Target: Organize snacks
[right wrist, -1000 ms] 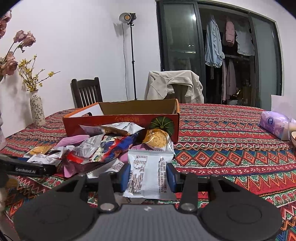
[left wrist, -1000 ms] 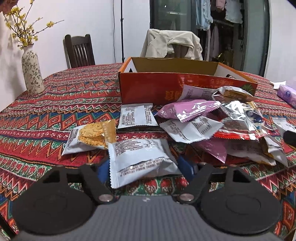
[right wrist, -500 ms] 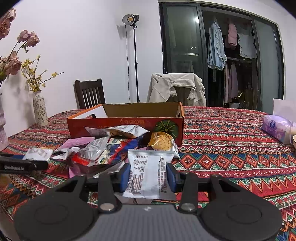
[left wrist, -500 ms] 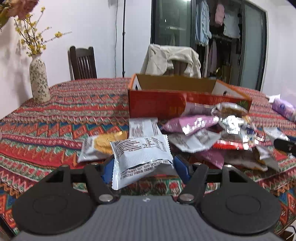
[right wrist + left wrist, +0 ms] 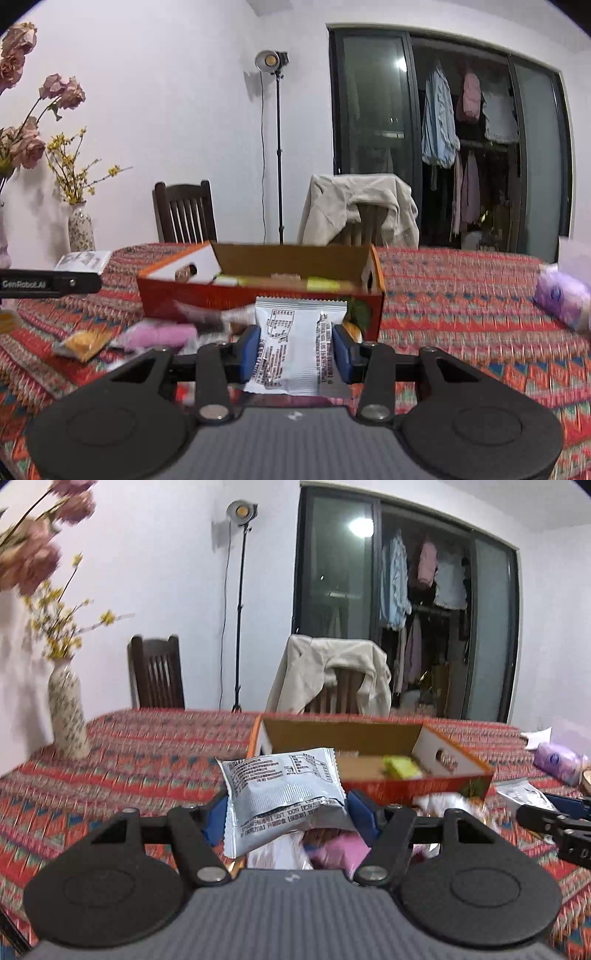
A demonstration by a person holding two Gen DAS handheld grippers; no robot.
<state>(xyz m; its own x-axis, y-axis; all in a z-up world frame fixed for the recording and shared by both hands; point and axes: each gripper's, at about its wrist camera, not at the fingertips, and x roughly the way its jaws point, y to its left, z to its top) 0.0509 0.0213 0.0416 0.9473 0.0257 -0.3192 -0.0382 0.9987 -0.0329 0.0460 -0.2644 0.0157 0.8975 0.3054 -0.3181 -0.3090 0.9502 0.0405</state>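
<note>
Left wrist: left claw (image 5: 286, 814) pinches grey packet (image 5: 282, 794), lifted just short of box (image 5: 373, 771). Right claw (image 5: 295, 350) clamps white packet (image 5: 295, 347) before box front. Clear the front wall, release inside beside yellow snack (image 5: 400, 768), one at a time.

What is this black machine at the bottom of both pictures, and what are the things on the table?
There is no robot. A person holds a two-finger tool in each hand, and a camera on each tool looks forward along its fingers. In the left camera view, the left gripper pinches a silver snack packet. In the right camera view, the right gripper pinches a white snack packet. Both packets are lifted off the patterned tablecloth. Ahead stands an open orange cardboard box with a few snacks inside. A pile of loose snack packets lies in front of it. A vase stands at the left.
</note>
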